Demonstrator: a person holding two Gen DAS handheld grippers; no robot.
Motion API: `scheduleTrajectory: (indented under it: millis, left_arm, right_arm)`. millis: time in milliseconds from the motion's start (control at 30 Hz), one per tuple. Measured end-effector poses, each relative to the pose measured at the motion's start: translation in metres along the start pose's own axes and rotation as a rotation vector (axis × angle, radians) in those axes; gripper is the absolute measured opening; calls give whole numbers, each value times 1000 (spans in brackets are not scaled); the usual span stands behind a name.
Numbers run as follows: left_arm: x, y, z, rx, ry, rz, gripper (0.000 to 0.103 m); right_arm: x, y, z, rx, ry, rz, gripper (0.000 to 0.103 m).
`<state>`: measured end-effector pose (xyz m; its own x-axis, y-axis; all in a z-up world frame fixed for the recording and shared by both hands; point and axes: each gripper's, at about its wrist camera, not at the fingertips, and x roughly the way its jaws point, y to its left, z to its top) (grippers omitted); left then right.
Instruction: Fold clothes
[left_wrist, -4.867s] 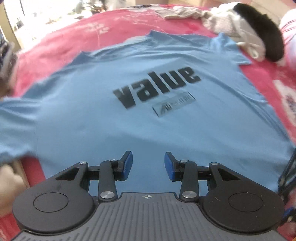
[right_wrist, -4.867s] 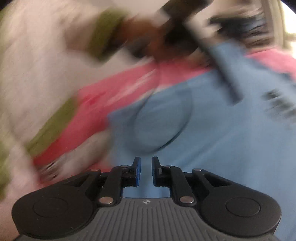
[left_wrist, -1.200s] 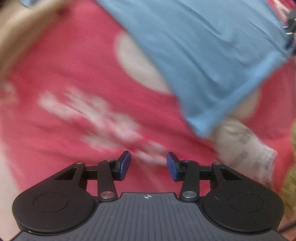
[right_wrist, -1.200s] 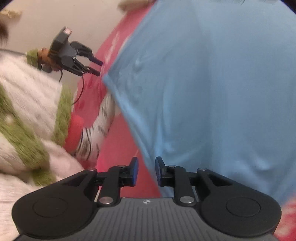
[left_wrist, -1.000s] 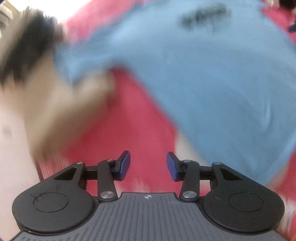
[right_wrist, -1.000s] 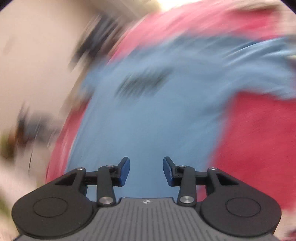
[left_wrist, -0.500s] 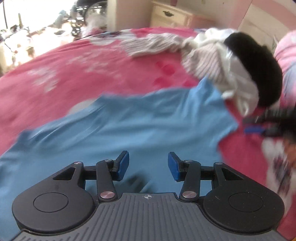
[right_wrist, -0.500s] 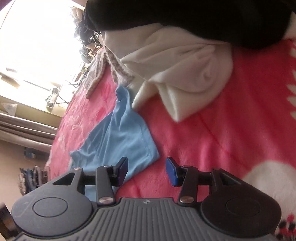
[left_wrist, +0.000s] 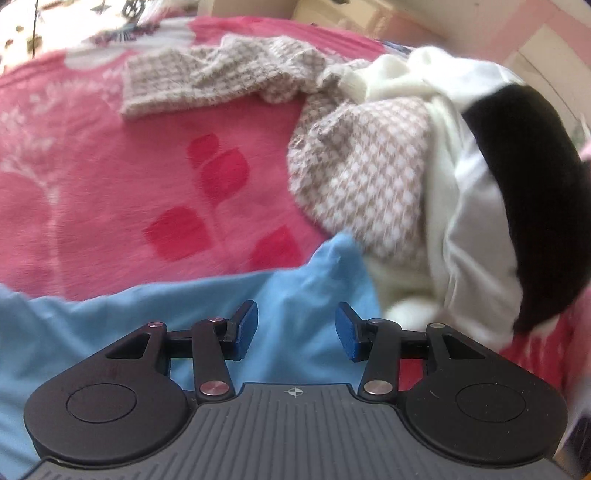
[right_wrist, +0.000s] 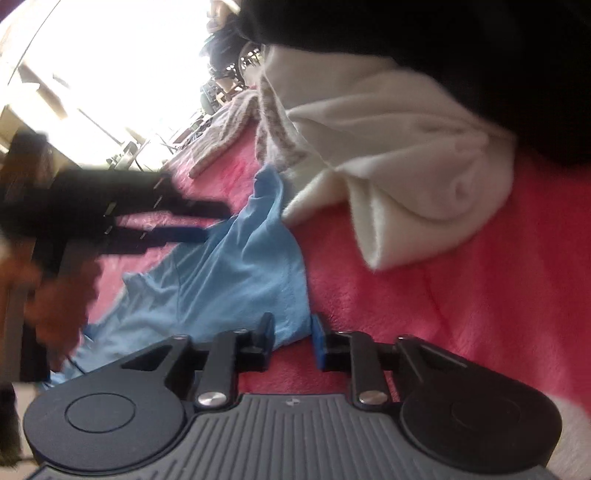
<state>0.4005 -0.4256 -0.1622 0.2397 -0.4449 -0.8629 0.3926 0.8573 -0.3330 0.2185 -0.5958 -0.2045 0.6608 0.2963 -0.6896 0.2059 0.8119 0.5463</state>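
A light blue T-shirt (left_wrist: 110, 325) lies on a pink flowered bedspread (left_wrist: 110, 184). My left gripper (left_wrist: 297, 328) hovers open just above the shirt's sleeve, and no cloth is between its pads. In the right wrist view, the hem corner of that blue sleeve (right_wrist: 229, 273) sits between the jaws of my right gripper (right_wrist: 293, 330). Those jaws are closing, and the bunched cloth touches both pads. The left gripper (right_wrist: 218, 222), held by a person's hand, shows blurred over the sleeve's far side.
A pile of other clothes lies right beside the sleeve: a beige checked knit (left_wrist: 362, 173), a white fleece (left_wrist: 472, 221) and a black garment (left_wrist: 528, 184). The white fleece (right_wrist: 406, 166) almost touches the sleeve. Bare pink bedspread (right_wrist: 461, 295) stretches to the right.
The left gripper swept across the shirt to the sleeve by the clothes pile. The right gripper dropped onto the sleeve's corner, and its jaws narrowed around the cloth.
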Motion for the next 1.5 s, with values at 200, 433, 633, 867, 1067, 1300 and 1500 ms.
scheduleTrajectory:
  millis: [200, 433, 633, 867, 1067, 1300, 1500]
  left_arm:
    - [19, -24, 12, 28, 26, 10, 46]
    - [37, -38, 13, 39, 49, 78, 46]
    - [39, -35, 12, -14, 18, 80, 31]
    - [32, -7, 13, -163, -16, 16, 4]
    - [-5, 18, 10, -203, -68, -82, 3]
    - [-61, 68, -3, -206, -134, -96, 3]
    - [-89, 114, -26, -242, -162, -84, 3]
  right_arm:
    - [5, 13, -8, -105, 11, -12, 10]
    - [9, 19, -10, -168, 4, -32, 7]
    - [8, 28, -14, -234, -19, -60, 5]
    - [-3, 44, -16, -309, -74, -81, 4]
    - [-21, 78, -23, -441, -136, -68, 4]
    - [-24, 137, -36, -675, -147, -10, 4]
    - [-7, 181, -60, -862, -112, 33, 4]
